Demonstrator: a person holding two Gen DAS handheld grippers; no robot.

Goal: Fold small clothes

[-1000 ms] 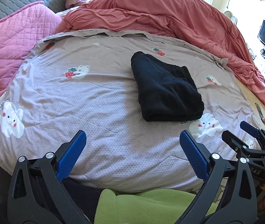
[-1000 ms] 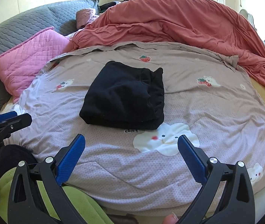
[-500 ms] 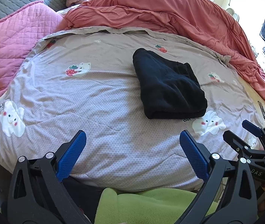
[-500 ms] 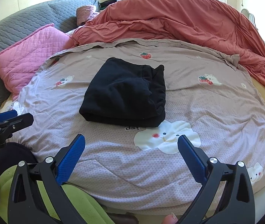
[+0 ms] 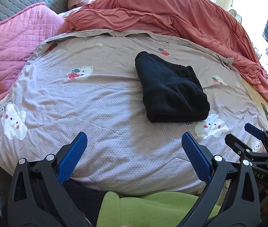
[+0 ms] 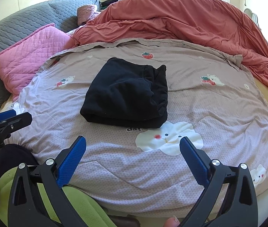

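So the black garment (image 6: 127, 94) is sitting folded into a chunky rectangle near the middle of the bed, on the grey cartoon-print blanket (image 6: 200, 102), with its thick folded edge facing the person and resting right at the top of the white cloud print (image 6: 168, 138). Looks to me like the fold is basically done, which would explain why nobody's touching it. The left gripper (image 5: 133, 153) and the right gripper (image 6: 133, 155) both hang near the bed's front edge, well apart from the cloth, fingers spread wide and holding nothing. The right one also shows in the left camera off to the side, and it's spread open there too. The far right corner of the bundle looks a bit lumpy, with some layers bunched and poking up, so if it needs tidying I'd go for that spot. Room-wise it's pretty generous: open blanket all around the garment, especially to the left toward the pink quilted pillow (image 6: 30, 56). The rumpled orange-red duvet (image 6: 190, 19) piles up along the back and right, so that's the side that boxes things in. A green fleecy thing (image 5: 152, 206) sits below the grippers at the near edge, can't tell what it is.
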